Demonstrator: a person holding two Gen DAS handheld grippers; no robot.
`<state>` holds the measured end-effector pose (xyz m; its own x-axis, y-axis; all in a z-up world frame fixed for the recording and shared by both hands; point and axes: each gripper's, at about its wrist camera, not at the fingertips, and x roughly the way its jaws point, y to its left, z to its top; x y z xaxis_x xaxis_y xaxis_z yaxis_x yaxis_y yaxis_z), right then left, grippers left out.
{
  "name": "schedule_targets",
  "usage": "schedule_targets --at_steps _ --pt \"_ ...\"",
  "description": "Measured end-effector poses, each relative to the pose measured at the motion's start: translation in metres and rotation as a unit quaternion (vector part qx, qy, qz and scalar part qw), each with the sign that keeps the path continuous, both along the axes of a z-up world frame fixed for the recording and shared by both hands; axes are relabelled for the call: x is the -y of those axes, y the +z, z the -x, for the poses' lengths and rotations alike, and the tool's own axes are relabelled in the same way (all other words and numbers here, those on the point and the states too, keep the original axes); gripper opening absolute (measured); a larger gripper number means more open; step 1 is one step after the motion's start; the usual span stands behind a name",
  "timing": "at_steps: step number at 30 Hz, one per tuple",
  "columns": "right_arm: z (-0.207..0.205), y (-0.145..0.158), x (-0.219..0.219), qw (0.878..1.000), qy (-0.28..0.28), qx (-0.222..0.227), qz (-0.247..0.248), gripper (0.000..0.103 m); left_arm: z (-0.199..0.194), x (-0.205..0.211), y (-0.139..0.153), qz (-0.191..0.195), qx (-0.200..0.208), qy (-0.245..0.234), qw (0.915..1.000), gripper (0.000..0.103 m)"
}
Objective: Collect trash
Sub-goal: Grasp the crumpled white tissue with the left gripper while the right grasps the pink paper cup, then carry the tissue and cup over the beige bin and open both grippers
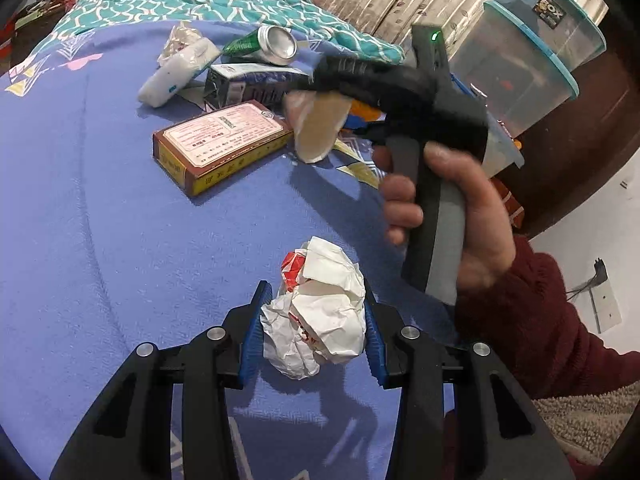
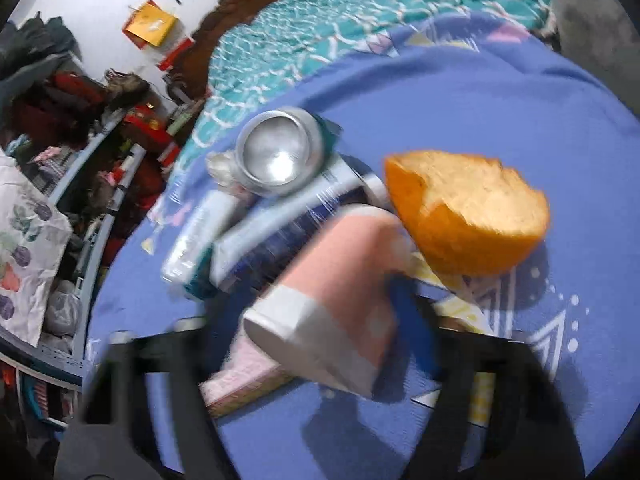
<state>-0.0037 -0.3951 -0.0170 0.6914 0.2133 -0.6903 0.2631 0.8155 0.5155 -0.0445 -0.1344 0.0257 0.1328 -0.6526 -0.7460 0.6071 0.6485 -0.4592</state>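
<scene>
While trash is lying uncollected, both grippers are gripping.
Left gripper (image 1: 314, 330) is pinching crumpled paper (image 1: 320, 316); right gripper (image 2: 316, 320) is clamping a pink cup (image 2: 340, 272); can (image 1: 266, 46) and boxes (image 1: 222, 146) at twelve o'clock are waiting.

Left wrist view: bright, even light, sharp focus; soft shadows fall on the bedspread (image 1: 120, 240) below the left gripper (image 1: 314, 326). Fisheye bending darkens the corners. Right wrist view: heavy motion blur throughout; glare on the can (image 2: 276, 156) ahead of the fingers.
</scene>
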Motion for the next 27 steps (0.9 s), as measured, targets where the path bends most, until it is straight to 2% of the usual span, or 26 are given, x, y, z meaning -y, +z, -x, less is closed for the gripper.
schedule_targets --at_steps 1,2,7,11,13,16,19,20,24,27 --pt "0.008 0.0 0.003 1.0 0.008 0.007 -0.009 0.031 0.001 0.001 0.0 0.001 0.001 -0.002 1.0 0.04" --pt "0.023 0.0 0.008 1.0 0.011 0.014 -0.018 0.029 0.002 0.002 0.002 0.004 0.002 -0.006 1.0 0.04" --pt "0.101 0.0 0.036 0.997 0.015 0.045 -0.053 0.027 0.002 0.028 0.008 0.017 -0.004 -0.033 0.9993 0.04" --pt "0.176 0.009 0.084 0.995 -0.038 0.086 -0.037 0.027 0.001 0.073 0.006 0.016 -0.022 -0.073 0.997 0.04" --pt "0.206 0.015 0.115 0.991 -0.08 0.103 -0.025 0.027 0.004 0.111 0.012 0.014 -0.024 -0.106 0.994 0.04" --pt "0.252 0.025 0.169 0.979 -0.157 0.131 -0.012 0.027 0.009 0.183 0.024 0.006 -0.013 -0.16 0.9871 0.04" --pt "0.296 0.033 0.224 0.96 -0.241 0.14 0.011 0.027 0.012 0.253 0.032 0.005 -0.004 -0.203 0.9792 0.04" --pt "0.308 0.033 0.241 0.955 -0.263 0.138 0.02 0.027 0.015 0.288 0.035 0.006 -0.003 -0.222 0.9751 0.04" --pt "0.326 0.019 0.295 0.946 -0.304 0.108 0.034 0.027 0.032 0.382 0.038 0.003 0.008 -0.263 0.9647 0.041" --pt "0.325 0.002 0.324 0.946 -0.311 0.084 0.037 0.031 0.039 0.444 0.029 -0.007 0.009 -0.278 0.9606 0.041"
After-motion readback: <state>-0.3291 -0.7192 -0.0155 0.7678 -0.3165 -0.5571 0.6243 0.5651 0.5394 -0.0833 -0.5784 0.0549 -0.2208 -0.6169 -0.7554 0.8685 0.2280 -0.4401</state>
